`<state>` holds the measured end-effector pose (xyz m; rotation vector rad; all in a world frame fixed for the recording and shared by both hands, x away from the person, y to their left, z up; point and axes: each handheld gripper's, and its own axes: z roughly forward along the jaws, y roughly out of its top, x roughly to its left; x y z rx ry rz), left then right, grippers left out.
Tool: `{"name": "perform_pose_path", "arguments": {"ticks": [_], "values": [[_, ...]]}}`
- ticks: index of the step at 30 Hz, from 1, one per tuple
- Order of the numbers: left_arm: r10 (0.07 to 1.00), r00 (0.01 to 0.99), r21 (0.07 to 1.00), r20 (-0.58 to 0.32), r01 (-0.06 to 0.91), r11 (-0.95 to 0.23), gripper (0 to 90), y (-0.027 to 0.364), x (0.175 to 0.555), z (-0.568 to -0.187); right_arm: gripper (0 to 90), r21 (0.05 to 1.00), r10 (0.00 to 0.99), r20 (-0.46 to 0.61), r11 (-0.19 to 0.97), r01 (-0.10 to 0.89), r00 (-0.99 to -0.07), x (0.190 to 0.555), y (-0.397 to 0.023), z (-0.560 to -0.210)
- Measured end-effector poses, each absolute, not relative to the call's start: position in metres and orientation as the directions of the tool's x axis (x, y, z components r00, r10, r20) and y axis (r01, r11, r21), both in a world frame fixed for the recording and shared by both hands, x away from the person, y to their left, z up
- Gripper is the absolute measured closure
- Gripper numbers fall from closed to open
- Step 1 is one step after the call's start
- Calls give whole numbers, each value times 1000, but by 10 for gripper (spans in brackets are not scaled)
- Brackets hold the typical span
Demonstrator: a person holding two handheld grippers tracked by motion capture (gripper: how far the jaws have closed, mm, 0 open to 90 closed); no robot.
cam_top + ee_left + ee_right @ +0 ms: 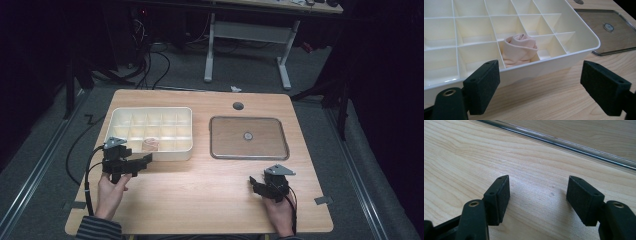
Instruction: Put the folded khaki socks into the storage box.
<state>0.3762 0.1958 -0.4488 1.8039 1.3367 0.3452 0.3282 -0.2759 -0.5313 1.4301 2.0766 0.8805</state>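
Left gripper jaws spread wide, empty, just outside the near wall of the divided box. Rolled pink cloth sits in a front-row compartment, slightly above the dividers. Right gripper spread, empty, low over bare table near the clear lid

Risks: a jaw catching the near wall and shoving the light box; cloth unrolling if pinched at 1 edge

Room: thin dividers crowd the cloth; open table in front
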Motion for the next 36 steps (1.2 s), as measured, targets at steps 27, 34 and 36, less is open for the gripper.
{"name": "perform_pose_path", "arguments": {"ticks": [27,34,36], "values": [[820,497,754,-284,644,-130,158,173,365,-452,353,728,937,-19,252,637,-349,328,-276,-531],[801,523,755,-292,640,-142,156,168,362,-454,353,728,937,-19,252,637,-349,328,-276,-531],[797,530,755,-291,639,-149,156,167,362,-456,353,728,937,-19,252,638,-349,328,-276,-531]]}}
